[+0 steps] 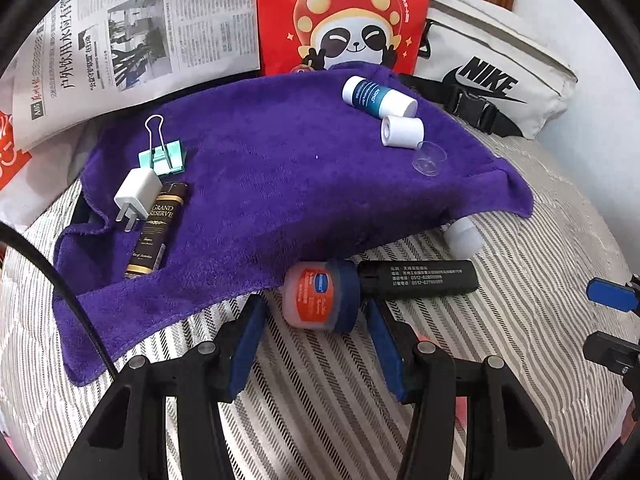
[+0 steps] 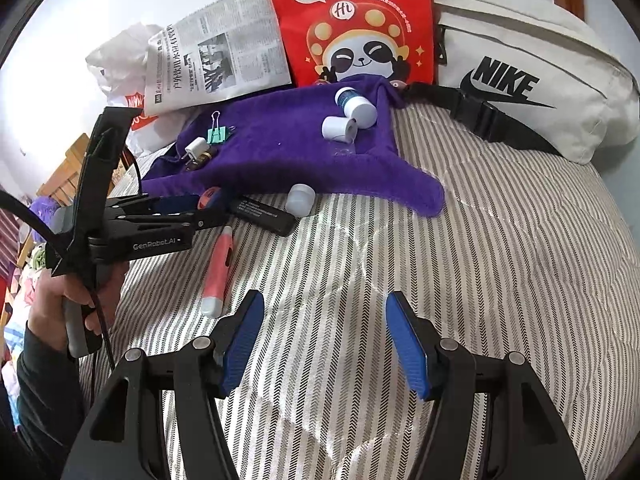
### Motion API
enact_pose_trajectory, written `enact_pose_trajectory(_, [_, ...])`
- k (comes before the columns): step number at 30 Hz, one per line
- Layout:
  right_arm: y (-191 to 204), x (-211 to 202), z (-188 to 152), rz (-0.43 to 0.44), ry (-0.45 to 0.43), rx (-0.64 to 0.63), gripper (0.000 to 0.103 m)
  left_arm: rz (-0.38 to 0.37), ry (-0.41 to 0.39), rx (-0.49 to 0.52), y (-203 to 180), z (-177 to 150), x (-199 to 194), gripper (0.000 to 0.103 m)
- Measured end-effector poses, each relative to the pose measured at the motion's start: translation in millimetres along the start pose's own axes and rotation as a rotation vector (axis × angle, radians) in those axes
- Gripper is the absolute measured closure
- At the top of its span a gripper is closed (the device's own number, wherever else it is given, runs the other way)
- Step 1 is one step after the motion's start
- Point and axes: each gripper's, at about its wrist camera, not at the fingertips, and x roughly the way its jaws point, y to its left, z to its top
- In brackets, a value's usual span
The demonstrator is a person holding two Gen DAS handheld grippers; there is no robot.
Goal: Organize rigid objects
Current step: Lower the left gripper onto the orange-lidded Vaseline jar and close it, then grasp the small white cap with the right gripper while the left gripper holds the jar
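Note:
A purple towel (image 1: 256, 168) lies on the striped bed and carries a green binder clip (image 1: 162, 156), a white charger plug (image 1: 136, 194), a brown Grand Reserve tube (image 1: 156, 232), a blue-white bottle (image 1: 378, 96), a white cap (image 1: 402, 131) and a clear cup (image 1: 430, 158). My left gripper (image 1: 316, 316) is open, its jaws either side of a Vaseline jar (image 1: 320, 298) that lies at the towel's front edge, not touching it. A black stick (image 1: 420, 278) lies just behind the jar. My right gripper (image 2: 324, 320) is open and empty over bare bedding.
A red panda bag (image 2: 352, 24), a newspaper (image 2: 216, 60) and a white Nike bag (image 2: 528, 76) stand behind the towel. A white bottle (image 2: 300, 199) and a red-white pen (image 2: 218, 272) lie on the striped bedding (image 2: 460, 280) in front.

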Motion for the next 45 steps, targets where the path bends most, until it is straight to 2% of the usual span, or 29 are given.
enact_pose_trajectory(2, [0.1, 1.8, -0.3, 0.009, 0.011, 0.000, 0.040, 0.005, -0.005, -0.005, -1.5, 1.2, 0.8, 0.055])
enact_pose_trajectory(4, [1.5, 1.9, -1.3, 0.009, 0.011, -0.007, 0.040, 0.005, -0.006, -0.005, -2.3, 2.0, 0.3, 0.068])
enact_pose_trajectory(8, [2.7, 1.9, -1.7, 0.017, 0.010, -0.015, 0.040, -0.017, 0.004, -0.029, 1.0, 3.9, 0.2, 0.068])
enact_pose_trajectory(16, [3.1, 14.5, -5.4, 0.017, 0.045, -0.018, 0.040, 0.040, 0.018, -0.006, -10.3, 9.8, 5.4, 0.068])
enact_pose_trajectory(20, [4.7, 17.0, -5.1, 0.021, 0.044, -0.012, 0.040, 0.021, 0.029, -0.016, -5.6, 8.5, 1.9, 0.069])
enact_pose_trajectory(25, [12.4, 20.6, -2.4, 0.011, 0.032, -0.021, 0.040, 0.067, 0.033, 0.008, 7.9, -5.3, -12.2, 0.068])
enact_pose_trajectory(30, [20.8, 29.5, 3.8, -0.003, 0.019, -0.025, 0.040, 0.071, 0.018, -0.043, 35.9, -23.7, -28.1, 0.068])
enact_pose_trajectory(34, [26.4, 34.1, 12.7, -0.037, 0.001, -0.039, 0.040, 0.099, 0.017, -0.056, 47.3, -30.6, -25.7, 0.069])
enact_pose_trajectory(41, [36.9, 39.2, 34.8, -0.110, -0.036, -0.084, 0.041, 0.043, -0.002, -0.079, 54.7, -31.9, -20.9, 0.068])
enact_pose_trajectory(45, [39.8, 51.4, 49.3, -0.134, -0.041, -0.082, 0.046, 0.035, -0.014, -0.070, 54.5, -34.9, -21.8, 0.068])
